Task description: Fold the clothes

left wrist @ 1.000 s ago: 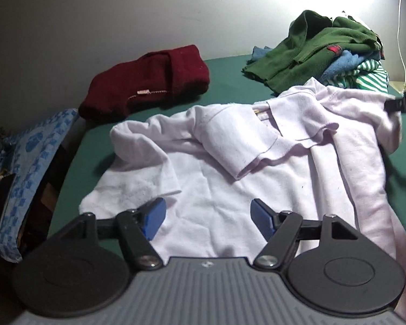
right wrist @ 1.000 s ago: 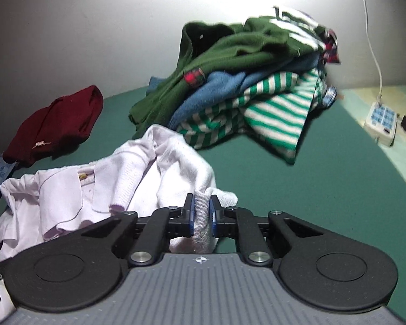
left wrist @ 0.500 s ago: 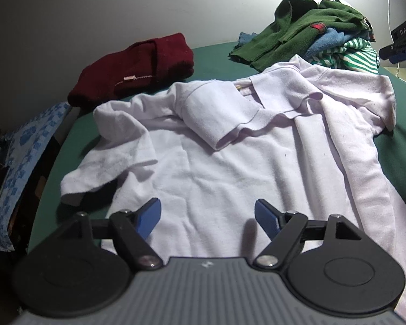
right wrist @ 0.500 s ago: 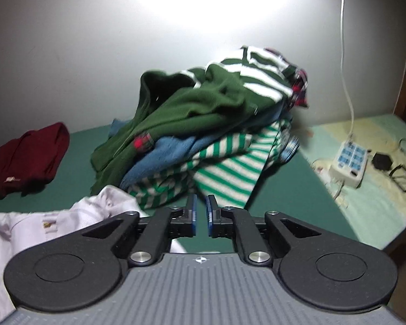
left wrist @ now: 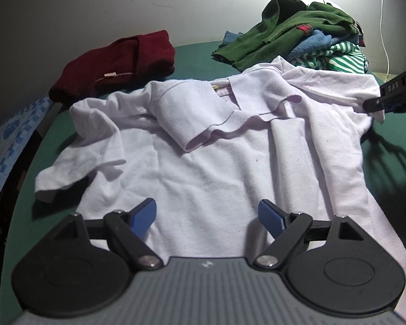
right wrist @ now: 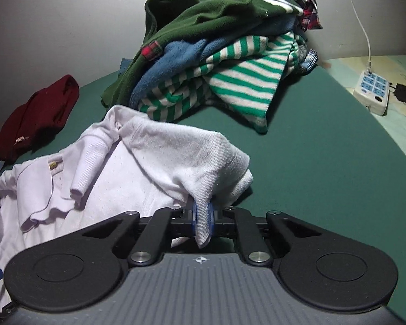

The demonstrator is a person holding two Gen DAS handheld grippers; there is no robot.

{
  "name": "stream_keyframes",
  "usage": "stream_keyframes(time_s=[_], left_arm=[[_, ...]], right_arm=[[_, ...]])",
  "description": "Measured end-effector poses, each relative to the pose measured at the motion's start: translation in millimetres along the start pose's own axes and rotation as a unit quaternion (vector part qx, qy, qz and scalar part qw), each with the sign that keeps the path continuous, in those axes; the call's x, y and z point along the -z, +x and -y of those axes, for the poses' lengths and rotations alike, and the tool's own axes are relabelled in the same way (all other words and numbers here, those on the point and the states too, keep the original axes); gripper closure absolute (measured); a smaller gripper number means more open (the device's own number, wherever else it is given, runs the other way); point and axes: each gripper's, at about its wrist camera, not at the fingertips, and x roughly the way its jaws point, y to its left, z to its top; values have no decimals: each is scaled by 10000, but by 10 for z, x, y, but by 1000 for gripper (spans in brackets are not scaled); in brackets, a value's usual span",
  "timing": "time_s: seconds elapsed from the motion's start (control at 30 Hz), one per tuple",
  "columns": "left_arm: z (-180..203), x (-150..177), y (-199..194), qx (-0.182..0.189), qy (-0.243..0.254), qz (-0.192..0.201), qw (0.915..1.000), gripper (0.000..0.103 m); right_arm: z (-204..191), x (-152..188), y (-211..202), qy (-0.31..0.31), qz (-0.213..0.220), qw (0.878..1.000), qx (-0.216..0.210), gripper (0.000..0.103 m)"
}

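Pale lilac polo shirt (left wrist: 203, 162) lies spread front-up across the green table cover (right wrist: 324, 162), collar toward the wall, and everything else is placed from it. One short sleeve is folded inward across the chest just below the collar; the other sleeve on the opposite side lies crumpled outward on the cover.

At the shirt's shoulder edge on the side nearest the clothes pile, the right gripper (right wrist: 202, 216) has its two blue-padded fingers pressed together on a pinch of the fabric, which rises in a small peak above the cover. From the left wrist view this gripper (left wrist: 392, 100) shows as a black shape at that same edge of the shirt.

Over the shirt's lower body, the left gripper (left wrist: 207, 214) hovers with its blue fingertips (left wrist: 143, 214) spread wide apart, nothing between them; whether they touch the cloth cannot be told.

Beyond the collar, toward the wall, a heap of unfolded clothes (right wrist: 216, 62) sits with a dark green fleece on top, a blue garment beneath and a green-and-white striped one spilling down, just beside the shirt's shoulder. Off to the other side of the collar a folded maroon sweater (left wrist: 116, 62) rests apart from the shirt. Farther past the pile, off the green cover, a white power strip (right wrist: 372, 92) lies with its cable running up the wall.
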Motion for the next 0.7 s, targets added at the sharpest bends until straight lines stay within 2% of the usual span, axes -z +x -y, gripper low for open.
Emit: stream_keyframes(time_s=[0.13, 0.37, 0.53, 0.57, 0.6, 0.63, 0.7], left_arm=[[-123, -58, 43, -115, -143, 33, 9998, 14], [-306, -121, 131, -362, -304, 9, 9989, 14], [-365, -131, 220, -458, -165, 26, 9988, 14], [-401, -138, 238, -469, -176, 34, 9987, 14], [-450, -146, 253, -471, -221, 50, 9986, 14], [-513, -156, 269, -467, -299, 66, 9984, 14], [-642, -175, 301, -483, -465, 79, 9977, 14]], right_arm=[[118, -220, -57, -6, 467, 9985, 283, 96], [329, -565, 35, -103, 1033, 9909, 858, 96], [379, -602, 352, -251, 657, 9924, 1014, 94], [378, -589, 341, -271, 605, 9926, 1014, 92], [374, -569, 289, -260, 607, 9927, 1007, 85], [365, -538, 200, -246, 647, 9928, 980, 71], [335, -441, -38, -284, 737, 9932, 851, 51]])
